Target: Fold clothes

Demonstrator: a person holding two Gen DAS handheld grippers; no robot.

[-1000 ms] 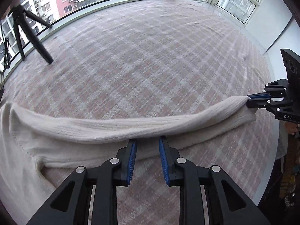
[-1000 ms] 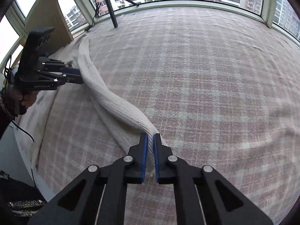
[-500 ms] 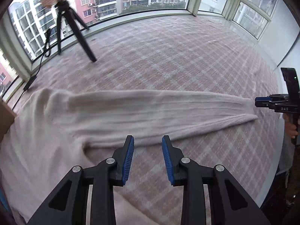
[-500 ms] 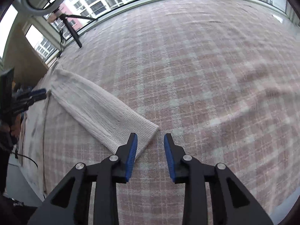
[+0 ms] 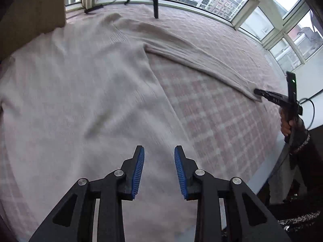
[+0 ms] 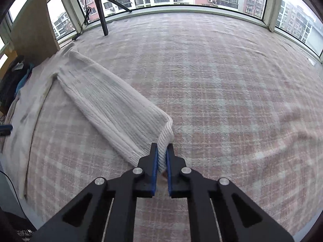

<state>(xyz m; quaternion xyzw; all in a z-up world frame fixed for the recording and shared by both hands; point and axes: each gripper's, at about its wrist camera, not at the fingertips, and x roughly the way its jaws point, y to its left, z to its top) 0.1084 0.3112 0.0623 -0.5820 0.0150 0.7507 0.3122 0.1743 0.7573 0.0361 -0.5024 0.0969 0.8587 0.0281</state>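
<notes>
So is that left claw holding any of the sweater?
No, the left claw hangs open above the sweater, nothing between its blue pads.

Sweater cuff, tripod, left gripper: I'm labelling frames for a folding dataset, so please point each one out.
sweater cuff point(image 6: 164, 141): right wrist view, ribbed end by the blue pads.
tripod point(image 6: 102, 18): right wrist view, front black leg.
left gripper point(image 5: 159, 169): left wrist view, gap midway between its open fingertips.

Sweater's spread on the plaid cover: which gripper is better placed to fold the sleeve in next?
Probably the right gripper: its jaws are shut on the sleeve cuff. The left gripper hangs open above the sweater body, holding nothing.
</notes>
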